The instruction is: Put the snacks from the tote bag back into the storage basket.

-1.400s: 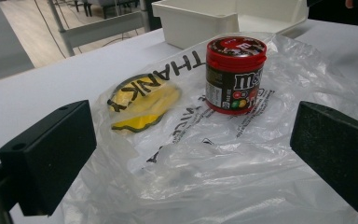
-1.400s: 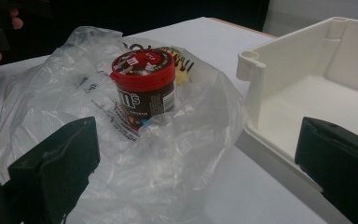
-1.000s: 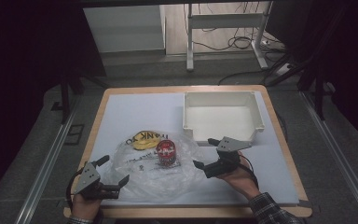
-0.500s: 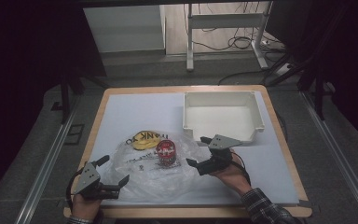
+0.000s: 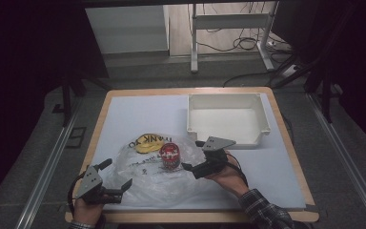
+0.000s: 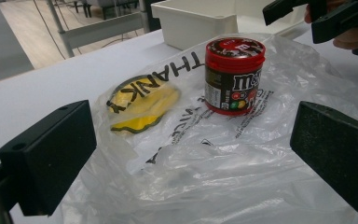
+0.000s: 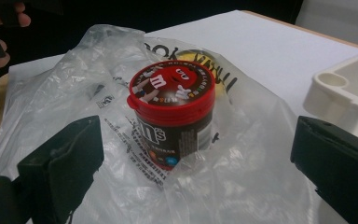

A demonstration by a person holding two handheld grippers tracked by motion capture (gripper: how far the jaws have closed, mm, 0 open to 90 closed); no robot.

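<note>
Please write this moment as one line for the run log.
right gripper: jaws open, closing, nearing candy jar | left gripper: open at plastic bag edge | jar: upright on bag

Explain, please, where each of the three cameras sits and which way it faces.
High view: above the person's side, looking forward and down on the white-topped wooden table; both forearms, left tongs and right tongs show.
Left gripper view: rides the left tongs, facing the red-lidded round candy jar on the clear crinkled plastic bag.
Right gripper view: rides the right tongs, facing that jar from the opposite side.
Shared: all three show the jar, the bag and the white rectangular plastic bin.
</note>
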